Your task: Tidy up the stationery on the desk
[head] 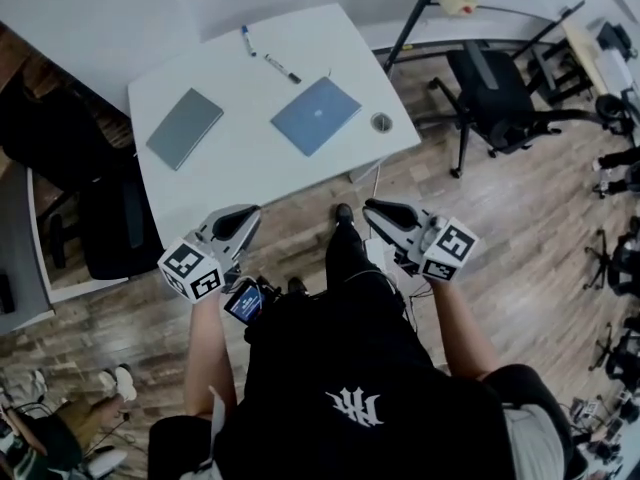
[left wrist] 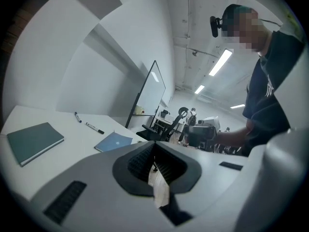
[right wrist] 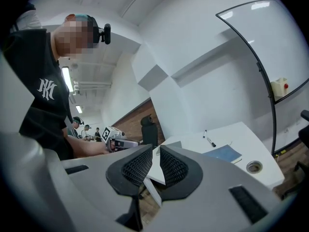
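Tidying not yet starting: grey notebook [head: 185, 128], blue notebook [head: 316, 115], blue pen [head: 247, 40], white marker [head: 282, 69] lying loose on desk [head: 250, 173]. Left gripper [head: 248, 214] jaws pressed together, right gripper [head: 373, 209] jaws nearly together, both empty, hovering short of desk's near edge.

On my feed the wearer has a black short-sleeved T-shirt [head: 320, 353] with a white interlocked-letter logo [head: 355, 406], dark trousers [head: 345, 258] and a black head camera [left wrist: 215, 25]. My left gripper [head: 244, 214] and right gripper [head: 377, 208] have grey shells, black ridged pads [right wrist: 135, 167] and black-and-white marker cubes [head: 192, 270].
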A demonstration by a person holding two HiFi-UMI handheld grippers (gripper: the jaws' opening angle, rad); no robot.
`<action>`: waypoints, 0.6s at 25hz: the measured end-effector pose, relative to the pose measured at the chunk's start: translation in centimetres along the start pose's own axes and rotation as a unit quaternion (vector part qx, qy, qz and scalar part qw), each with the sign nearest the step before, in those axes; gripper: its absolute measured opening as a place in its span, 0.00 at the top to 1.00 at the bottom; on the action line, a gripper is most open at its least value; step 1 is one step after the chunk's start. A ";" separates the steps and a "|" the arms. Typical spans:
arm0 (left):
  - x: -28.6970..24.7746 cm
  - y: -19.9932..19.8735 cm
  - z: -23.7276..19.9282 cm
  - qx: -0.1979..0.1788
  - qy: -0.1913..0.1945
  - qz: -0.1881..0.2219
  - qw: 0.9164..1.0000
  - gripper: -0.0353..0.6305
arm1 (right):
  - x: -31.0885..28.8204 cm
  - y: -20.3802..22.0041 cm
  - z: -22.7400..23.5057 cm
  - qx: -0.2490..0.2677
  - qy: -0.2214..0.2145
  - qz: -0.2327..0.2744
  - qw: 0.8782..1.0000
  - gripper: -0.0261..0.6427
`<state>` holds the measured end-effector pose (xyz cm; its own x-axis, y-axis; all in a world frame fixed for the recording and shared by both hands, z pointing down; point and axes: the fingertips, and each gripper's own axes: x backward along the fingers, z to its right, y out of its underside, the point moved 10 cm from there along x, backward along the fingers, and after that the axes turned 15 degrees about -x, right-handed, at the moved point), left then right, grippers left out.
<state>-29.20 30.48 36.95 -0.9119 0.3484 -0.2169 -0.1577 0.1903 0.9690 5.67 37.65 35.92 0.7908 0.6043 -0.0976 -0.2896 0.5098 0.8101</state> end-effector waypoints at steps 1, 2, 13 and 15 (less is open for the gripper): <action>-0.9 -0.2 -0.6 -0.001 -0.003 -0.004 1.000 0.94 | -0.2 -0.7 1.2 -0.005 -0.007 -0.002 1.000 0.89; -2.0 -0.5 -1.2 -0.001 -0.006 -0.008 1.000 0.94 | -0.3 -1.5 2.5 -0.010 -0.015 -0.005 1.000 0.89; -11.0 -2.4 -6.3 0.014 -0.069 -0.071 0.995 0.94 | -2.0 -10.0 14.5 0.043 -0.086 -0.100 0.990 0.89; -12.3 -2.5 -6.9 0.020 -0.079 -0.082 0.993 0.93 | -2.5 -11.2 16.2 0.050 -0.100 -0.116 0.987 0.87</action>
<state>-20.22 19.35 38.05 -0.8031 0.4493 -0.3913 -0.2814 0.2929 0.9138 15.67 20.52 36.42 0.9230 0.3406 -0.1790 -0.0417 0.5511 0.8334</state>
